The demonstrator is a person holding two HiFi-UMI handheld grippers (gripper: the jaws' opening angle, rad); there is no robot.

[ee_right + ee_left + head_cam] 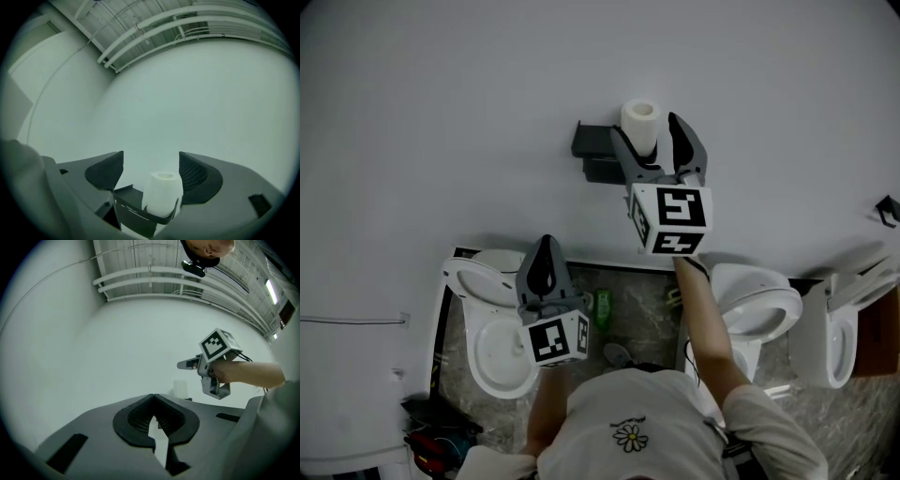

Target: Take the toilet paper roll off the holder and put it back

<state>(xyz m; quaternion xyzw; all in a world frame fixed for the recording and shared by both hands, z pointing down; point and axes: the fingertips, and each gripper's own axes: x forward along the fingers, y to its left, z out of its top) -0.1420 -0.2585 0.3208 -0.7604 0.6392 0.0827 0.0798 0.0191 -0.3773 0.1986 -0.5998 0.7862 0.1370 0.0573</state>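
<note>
A white toilet paper roll (pixel 640 122) stands upright in a black holder (pixel 595 155) fixed to the pale wall. My right gripper (pixel 649 131) is raised to it, open, with one jaw on either side of the roll. In the right gripper view the roll (pixel 161 192) sits low between the spread jaws in the holder's curved bracket (pixel 136 211), and neither pad touches it. My left gripper (pixel 546 246) hangs lower to the left, shut and empty. In the left gripper view its jaws (pixel 153 399) meet at the tips, with the roll (pixel 180 389) and the right gripper (pixel 187 364) beyond them.
Below the wall stand a white toilet (pixel 492 347) at the left, a second toilet (pixel 759 305) in the middle and a third (pixel 834 337) at the right. A green bottle (pixel 603 305) stands on the marbled floor between them. A small black fixture (pixel 887 211) juts from the wall at the right.
</note>
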